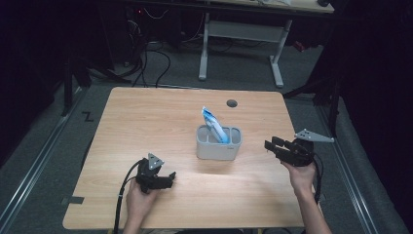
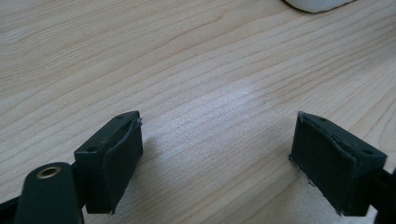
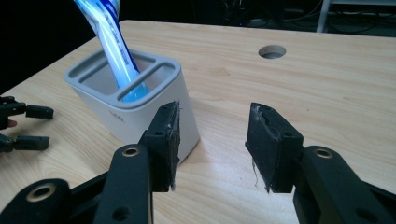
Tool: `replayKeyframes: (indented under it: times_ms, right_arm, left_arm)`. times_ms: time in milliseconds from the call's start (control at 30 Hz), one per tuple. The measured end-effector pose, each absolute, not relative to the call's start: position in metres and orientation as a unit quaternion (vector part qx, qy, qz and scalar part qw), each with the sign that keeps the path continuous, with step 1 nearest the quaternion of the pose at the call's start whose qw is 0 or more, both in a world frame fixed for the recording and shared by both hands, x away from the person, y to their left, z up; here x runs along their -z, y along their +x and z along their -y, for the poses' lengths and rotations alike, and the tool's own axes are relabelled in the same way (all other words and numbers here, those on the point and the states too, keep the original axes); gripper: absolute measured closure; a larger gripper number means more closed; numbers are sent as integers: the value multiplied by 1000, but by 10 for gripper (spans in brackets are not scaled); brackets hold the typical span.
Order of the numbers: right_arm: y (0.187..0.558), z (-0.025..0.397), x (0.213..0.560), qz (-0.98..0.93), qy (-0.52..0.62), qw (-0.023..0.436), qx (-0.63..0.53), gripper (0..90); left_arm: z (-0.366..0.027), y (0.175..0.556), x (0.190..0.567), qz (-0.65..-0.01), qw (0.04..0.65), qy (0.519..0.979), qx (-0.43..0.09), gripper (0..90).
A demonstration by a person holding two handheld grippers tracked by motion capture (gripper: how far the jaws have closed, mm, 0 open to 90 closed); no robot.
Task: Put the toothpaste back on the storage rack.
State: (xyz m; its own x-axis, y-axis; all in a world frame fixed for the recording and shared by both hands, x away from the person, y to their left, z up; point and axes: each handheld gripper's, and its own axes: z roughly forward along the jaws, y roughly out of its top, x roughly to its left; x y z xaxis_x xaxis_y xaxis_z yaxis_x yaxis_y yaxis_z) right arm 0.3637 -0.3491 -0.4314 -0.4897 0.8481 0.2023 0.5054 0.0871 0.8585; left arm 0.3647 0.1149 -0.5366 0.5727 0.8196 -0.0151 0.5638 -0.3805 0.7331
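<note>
High view above the table (image 1: 146, 117) looking forward and down, left gripper view close over bare wood, right gripper view low, sharing the holder (image 3: 130, 102).

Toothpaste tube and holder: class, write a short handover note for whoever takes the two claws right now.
Left claw: open, low over bare table, holding nothing.
Right claw: open, empty, just right of the holder, not touching it.
Toothpaste tube: stands tilted in the holder's rear slot.
Done: tube appears placed.
Left: seemingly nothing but to draw both claws back, if the tube was the job; check that it sits steady.
</note>
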Motion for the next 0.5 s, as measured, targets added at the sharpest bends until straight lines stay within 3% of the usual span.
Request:
replayKeyframes:
  times_ms: [500]
  right_arm:
    - [361, 351, 455, -714, 487, 163, -476, 546]
  left_arm:
    - [-115, 365, 536, -425, 357, 812, -179, 169]
